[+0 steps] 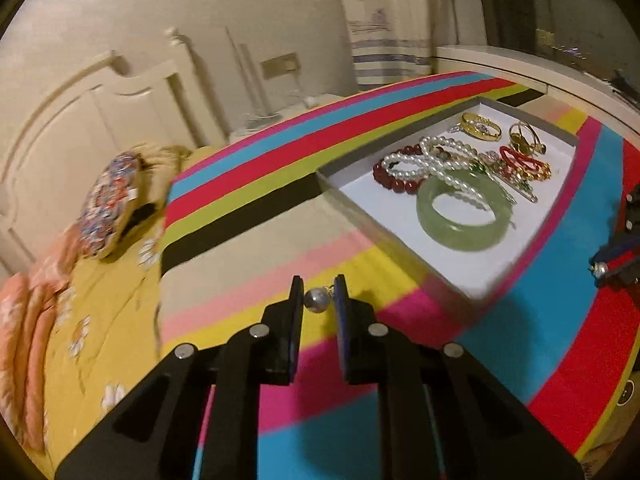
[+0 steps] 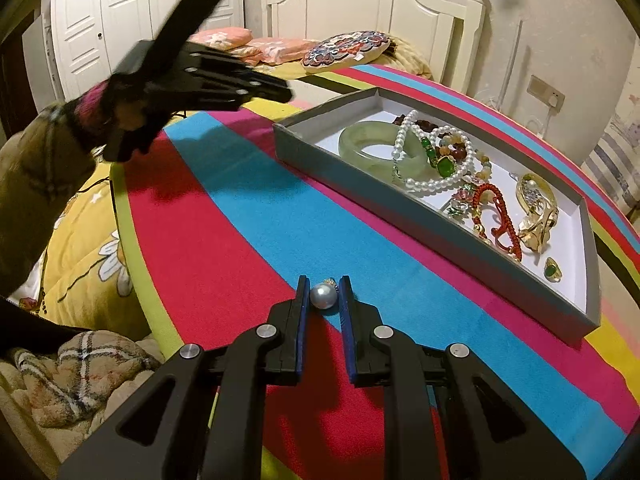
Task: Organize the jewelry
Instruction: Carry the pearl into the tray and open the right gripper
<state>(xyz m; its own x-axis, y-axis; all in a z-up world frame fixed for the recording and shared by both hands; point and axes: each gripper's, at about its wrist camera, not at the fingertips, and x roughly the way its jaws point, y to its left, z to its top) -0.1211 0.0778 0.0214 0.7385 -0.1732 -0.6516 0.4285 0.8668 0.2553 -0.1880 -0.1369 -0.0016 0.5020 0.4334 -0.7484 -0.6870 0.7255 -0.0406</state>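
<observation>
A grey tray with a white floor (image 1: 452, 264) (image 2: 360, 184) sits on the striped cloth and holds a green jade bangle (image 1: 464, 216) (image 2: 376, 148), white pearl strands (image 1: 444, 168) (image 2: 432, 180), dark red beads (image 1: 394, 182), a red cord bracelet (image 2: 496, 216), gold pieces (image 1: 480, 126) (image 2: 538, 208) and a green ring (image 2: 553, 270). My left gripper (image 1: 318, 300) is shut on a pearl earring (image 1: 316, 300), above the cloth left of the tray. My right gripper (image 2: 325, 296) is shut on a second pearl earring (image 2: 324, 295), near the tray's long side; it also shows in the left wrist view (image 1: 600, 270).
The striped cloth (image 2: 240, 208) covers a bed with a yellow flowered quilt (image 1: 92, 340) (image 2: 88, 248). A patterned round cushion (image 1: 106, 204) (image 2: 346, 50) and pink pillows (image 2: 256, 46) lie by the white headboard (image 2: 376, 4). My left gripper and hand (image 2: 168, 72) hover upper left.
</observation>
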